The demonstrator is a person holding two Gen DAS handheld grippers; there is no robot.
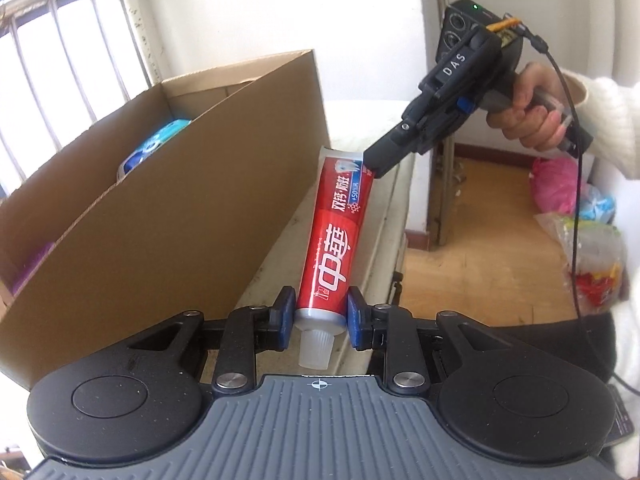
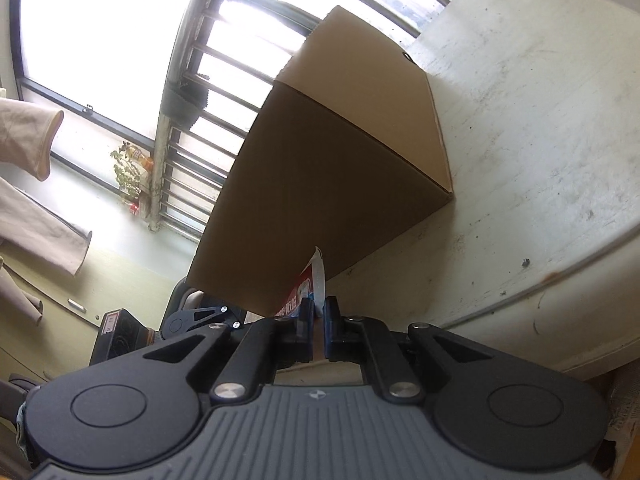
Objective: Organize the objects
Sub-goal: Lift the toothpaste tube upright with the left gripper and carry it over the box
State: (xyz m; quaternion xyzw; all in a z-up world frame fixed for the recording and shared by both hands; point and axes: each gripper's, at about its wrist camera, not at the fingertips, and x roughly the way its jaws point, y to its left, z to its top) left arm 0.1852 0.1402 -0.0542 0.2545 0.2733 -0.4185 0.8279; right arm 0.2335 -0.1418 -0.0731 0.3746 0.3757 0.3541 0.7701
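A red toothpaste tube [image 1: 338, 240] with a white cap is held up beside an open cardboard box [image 1: 168, 200]. My left gripper [image 1: 320, 314] is shut on the tube near its cap end. My right gripper [image 1: 370, 162] pinches the tube's flat crimped end. In the right wrist view that gripper [image 2: 318, 314] is shut on the thin white crimp of the tube [image 2: 318, 280], next to the box [image 2: 340, 152]. The box holds a blue and white package [image 1: 154, 148] and something purple [image 1: 32, 264].
The box stands on a worn white table [image 2: 540, 140], which also shows in the left wrist view [image 1: 384, 216]. Barred windows [image 2: 208, 92] lie behind. Plastic bags [image 1: 576, 220] lie on the wooden floor at the right. My sleeved hand [image 1: 536, 116] holds the right gripper.
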